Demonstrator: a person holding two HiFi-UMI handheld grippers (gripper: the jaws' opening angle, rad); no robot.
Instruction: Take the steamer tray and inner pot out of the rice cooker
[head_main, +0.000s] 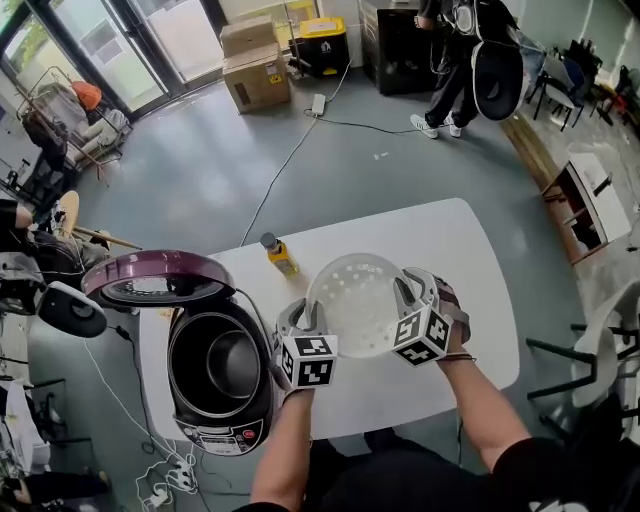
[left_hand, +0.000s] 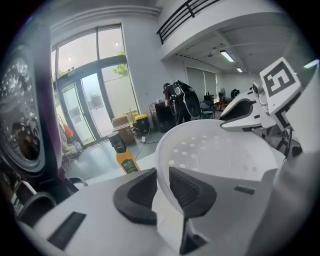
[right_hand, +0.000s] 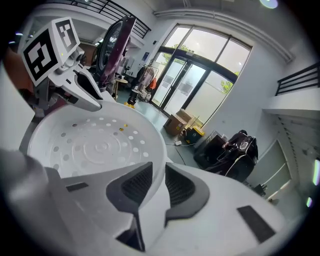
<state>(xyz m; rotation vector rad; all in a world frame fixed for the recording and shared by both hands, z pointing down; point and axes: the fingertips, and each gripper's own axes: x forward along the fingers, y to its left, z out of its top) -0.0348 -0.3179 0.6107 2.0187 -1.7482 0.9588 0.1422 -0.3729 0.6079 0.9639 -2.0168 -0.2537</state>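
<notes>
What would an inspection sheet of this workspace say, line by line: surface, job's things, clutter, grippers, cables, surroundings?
Surface: white table, with the rice cooker at its left end.
Job's things: steamer tray out of the cooker, held over the table; inner pot not yet taken out; lid open.
Clutter: one yellow bottle beside the tray.
Grippers: left gripper and right gripper each have their fingers clamped on the tray's rim, on opposite sides.
Cables: tangled cords on the floor by the cooker; a long floor cable behind the table.
Surroundings: cardboard boxes, glass doors, a standing person.
</notes>
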